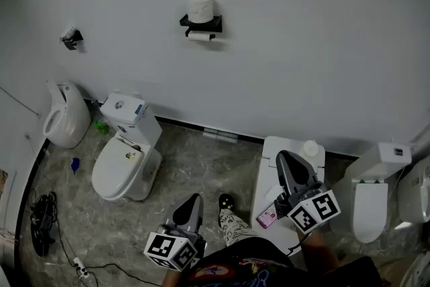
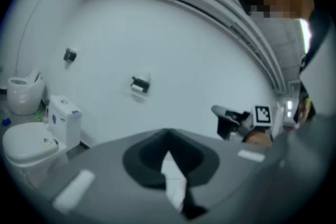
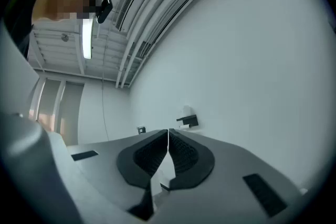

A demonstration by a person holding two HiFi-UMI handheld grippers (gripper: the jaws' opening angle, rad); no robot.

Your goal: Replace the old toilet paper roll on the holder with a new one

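Observation:
A black toilet paper holder is fixed high on the white wall. A full white roll stands on its top shelf, and a thin, nearly used-up roll hangs on the bar underneath. Both grippers are far from the holder, low in the head view. My left gripper is shut and empty. So is my right gripper, which is above a white toilet. The holder looks small and distant in the left gripper view, beyond the shut jaws. In the right gripper view the holder appears just past the closed tips.
Several white toilets stand along the wall: one at the left, a tilted one in the corner, and others at the right. A small black fitting is on the wall. Cables lie on the marble floor. A pink item rests on the toilet below my right gripper.

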